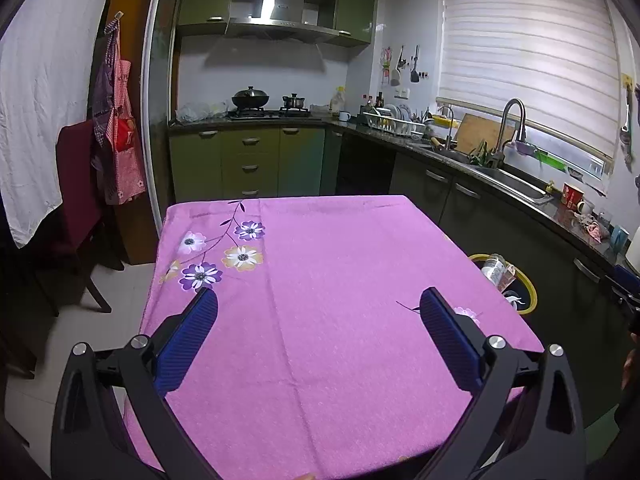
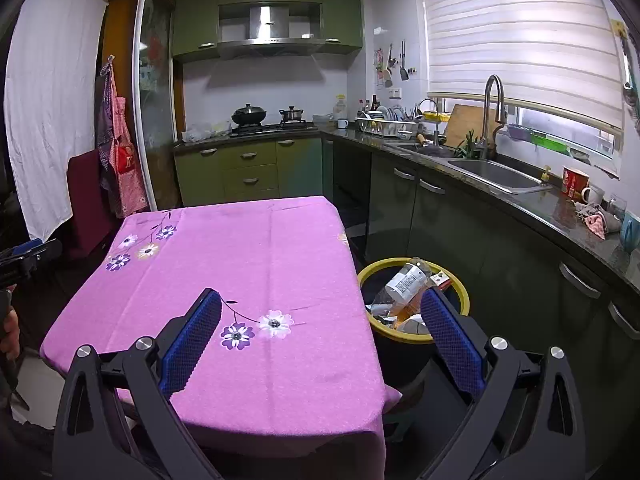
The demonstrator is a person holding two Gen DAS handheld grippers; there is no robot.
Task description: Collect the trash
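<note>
Since nothing is gripped, the left gripper and right gripper are held wide apart above the pink tablecloth. Beside the table, a plastic bottle and other trash are seen dropped inside the yellow-rimmed bin.

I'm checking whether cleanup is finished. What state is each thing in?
left gripper: open, empty
right gripper: open, empty
trash bin: upright beside the table, holding trash
plastic bottle: in the bin, tilted
pink tablecloth: spread flat, nothing on it
wok: lidded, on the stove
</note>
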